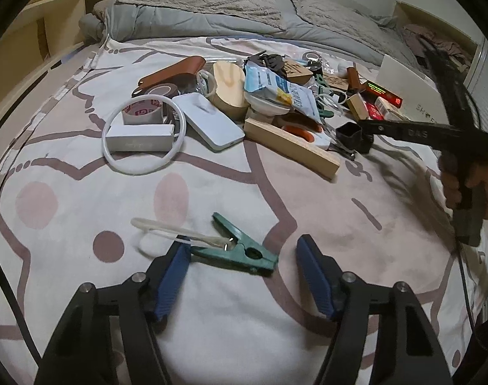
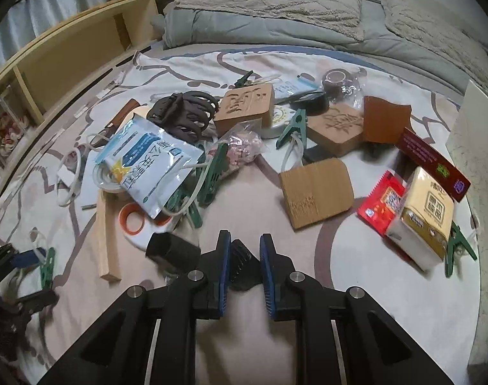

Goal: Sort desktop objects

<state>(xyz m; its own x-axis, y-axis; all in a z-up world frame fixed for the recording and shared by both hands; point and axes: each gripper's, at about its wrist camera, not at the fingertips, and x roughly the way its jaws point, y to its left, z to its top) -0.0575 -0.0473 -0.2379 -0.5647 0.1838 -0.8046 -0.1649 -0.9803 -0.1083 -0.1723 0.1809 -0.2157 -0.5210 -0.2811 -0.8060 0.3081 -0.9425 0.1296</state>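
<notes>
On the left of the patterned pink-and-white bedsheet (image 1: 212,320), a thin white plastic ring (image 1: 110,157) lies around a small white rectangular box (image 1: 140,136) and a roll of printed packing tape (image 1: 142,112). Just right of them rests a flat white power bank (image 1: 212,120), then a long pale wooden block (image 1: 292,147) at the front edge of the main heap of clutter.

Nearer the camera, the left gripper (image 1: 244,250) hovers low over the sheet with its blue-padded jaws wide apart. A green plastic clothes peg (image 1: 240,247) with a translucent white cord lies between them, closer to the left pad; whether it touches that pad is unclear.

Further right, the right gripper (image 2: 244,250) has its jaws drawn close around a small black ribbed object (image 2: 242,266), which sits between the blue pads. A black square cup-like piece (image 2: 171,248) lies just left of it. To the right are a corrugated cardboard piece (image 2: 316,191), a red foil packet (image 2: 383,203) and a cream tissue pack (image 2: 420,218).
</notes>
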